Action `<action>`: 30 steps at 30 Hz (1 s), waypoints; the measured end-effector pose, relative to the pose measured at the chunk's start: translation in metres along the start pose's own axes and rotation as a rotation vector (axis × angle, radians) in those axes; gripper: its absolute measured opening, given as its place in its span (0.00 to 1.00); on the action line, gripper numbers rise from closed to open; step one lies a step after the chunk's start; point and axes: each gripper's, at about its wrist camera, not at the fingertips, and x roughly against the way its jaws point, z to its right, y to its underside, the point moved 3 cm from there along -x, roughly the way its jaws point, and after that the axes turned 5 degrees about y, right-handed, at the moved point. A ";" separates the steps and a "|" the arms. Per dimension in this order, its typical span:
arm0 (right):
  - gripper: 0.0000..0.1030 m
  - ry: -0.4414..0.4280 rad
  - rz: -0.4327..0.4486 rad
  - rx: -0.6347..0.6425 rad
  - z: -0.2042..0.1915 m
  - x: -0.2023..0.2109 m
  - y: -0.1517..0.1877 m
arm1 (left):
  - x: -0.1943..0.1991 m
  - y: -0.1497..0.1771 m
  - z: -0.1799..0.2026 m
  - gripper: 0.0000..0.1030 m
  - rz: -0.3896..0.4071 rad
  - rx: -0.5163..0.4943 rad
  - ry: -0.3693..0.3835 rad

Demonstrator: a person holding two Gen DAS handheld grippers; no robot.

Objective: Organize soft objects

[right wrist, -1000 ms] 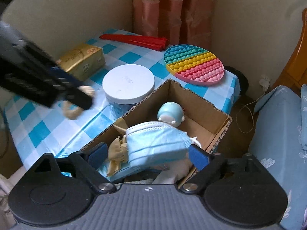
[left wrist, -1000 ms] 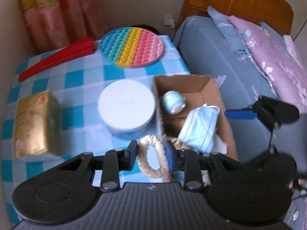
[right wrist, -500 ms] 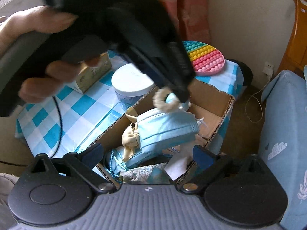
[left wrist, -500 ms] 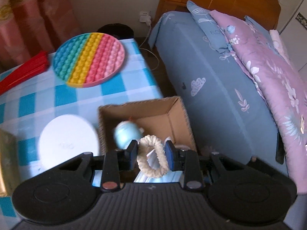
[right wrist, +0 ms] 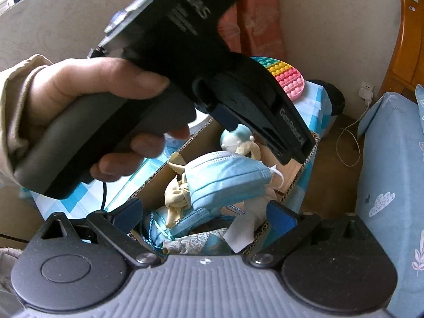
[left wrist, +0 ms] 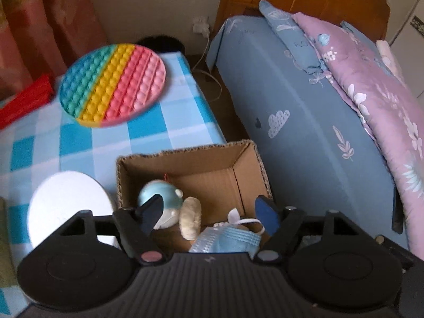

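The cream fabric hair scrunchie (left wrist: pixel 191 217) lay released inside the brown cardboard box (left wrist: pixel 185 156), beside the blue face mask (left wrist: pixel 228 241); the left tool (left wrist: pixel 209 212) had just been opening above it, nothing gripped. The right tool (right wrist: pixel 209 212) stood wide and empty. Next, I judge, withdrawing for another soft item.

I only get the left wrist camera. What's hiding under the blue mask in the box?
Observer: A beige knotted cloth pokes out beside the mask.
Child: Anything else blue down there?
Observer: Yes, a second mask lies lower, below the first.
Child: What about the end of the box my camera can't see?
Observer: A lacy cloth lies at that end of the box.
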 end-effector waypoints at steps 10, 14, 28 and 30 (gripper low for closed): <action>1.00 0.053 -0.025 -0.077 -0.003 -0.001 0.001 | 0.058 0.023 -0.006 0.88 0.104 -0.052 -0.027; 1.00 0.106 -0.067 -0.130 -0.006 -0.002 0.008 | 0.082 0.044 -0.015 0.93 0.150 -0.084 -0.069; 1.00 0.385 -0.109 -0.398 -0.035 0.011 0.045 | 0.114 0.144 -0.046 0.93 0.084 -0.107 -0.271; 1.00 0.416 -0.098 -0.389 -0.044 0.013 0.044 | 0.117 0.148 -0.052 0.93 0.089 -0.080 -0.284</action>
